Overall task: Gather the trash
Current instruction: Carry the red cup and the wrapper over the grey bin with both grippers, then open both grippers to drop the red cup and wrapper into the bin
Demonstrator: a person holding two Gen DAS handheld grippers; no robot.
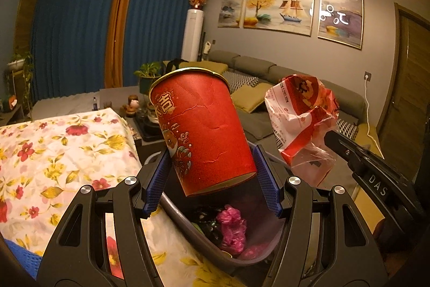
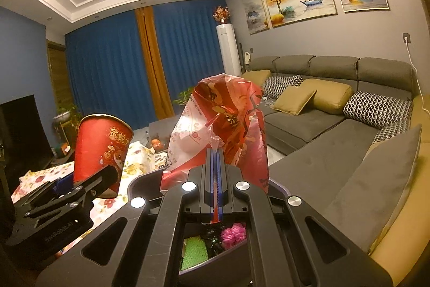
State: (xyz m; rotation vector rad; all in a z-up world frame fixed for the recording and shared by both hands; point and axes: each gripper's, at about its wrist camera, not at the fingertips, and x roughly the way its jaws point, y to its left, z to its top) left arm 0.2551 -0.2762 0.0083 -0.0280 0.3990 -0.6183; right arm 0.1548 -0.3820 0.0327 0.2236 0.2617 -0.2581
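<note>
The left tool (image 1: 212, 174) is clamped on a red paper cup (image 1: 201, 131); a crumpled wrapper (image 2: 220, 125) is pinched by the right tool (image 2: 215, 160), both above the trash bin (image 1: 188, 222) at lower centre.

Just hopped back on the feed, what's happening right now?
Trash collection is under way. The left gripper is clamped on a red paper cup, and the right gripper is shut on a crumpled red-and-white plastic wrapper. Both hang above the dark trash bin, which already holds pink plastic scraps. Nothing released yet.
</note>
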